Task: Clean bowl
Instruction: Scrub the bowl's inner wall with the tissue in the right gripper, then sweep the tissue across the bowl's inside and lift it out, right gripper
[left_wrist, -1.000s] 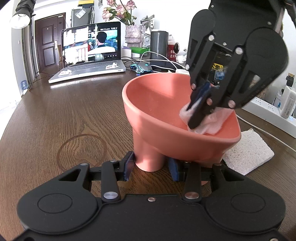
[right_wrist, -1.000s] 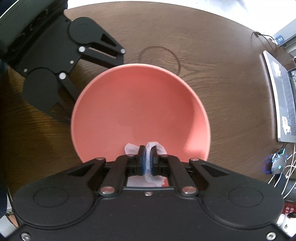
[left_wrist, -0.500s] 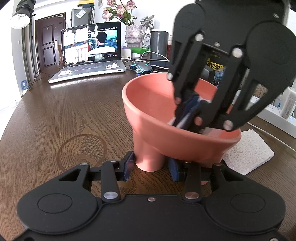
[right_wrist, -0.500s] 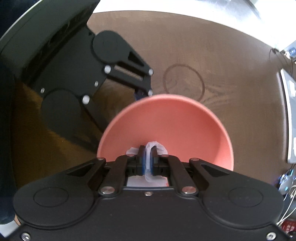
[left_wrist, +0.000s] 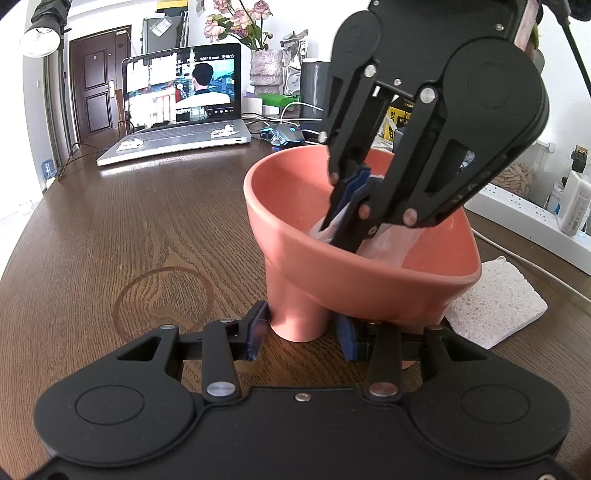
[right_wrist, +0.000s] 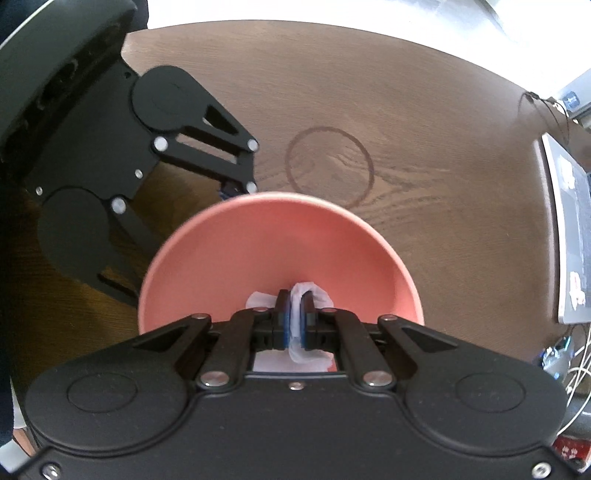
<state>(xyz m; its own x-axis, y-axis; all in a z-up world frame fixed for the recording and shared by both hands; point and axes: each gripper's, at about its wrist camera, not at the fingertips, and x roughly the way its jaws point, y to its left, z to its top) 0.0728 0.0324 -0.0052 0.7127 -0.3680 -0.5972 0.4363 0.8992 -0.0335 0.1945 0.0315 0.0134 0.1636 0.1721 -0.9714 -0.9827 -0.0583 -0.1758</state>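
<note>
Left gripper (left_wrist: 301, 326) is clamped around the foot of the pink bowl (left_wrist: 332, 266) on the table (left_wrist: 147, 221); right gripper (right_wrist: 295, 314), clenched on a white tissue (right_wrist: 299, 291), reaches inside the bowl.

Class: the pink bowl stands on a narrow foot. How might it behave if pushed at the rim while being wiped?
The bowl probably tips easily: its wide top overhangs a narrow foot. It looks stiff and smooth, so perhaps slippery. The left tongs clamping the foot likely steady it.
</note>
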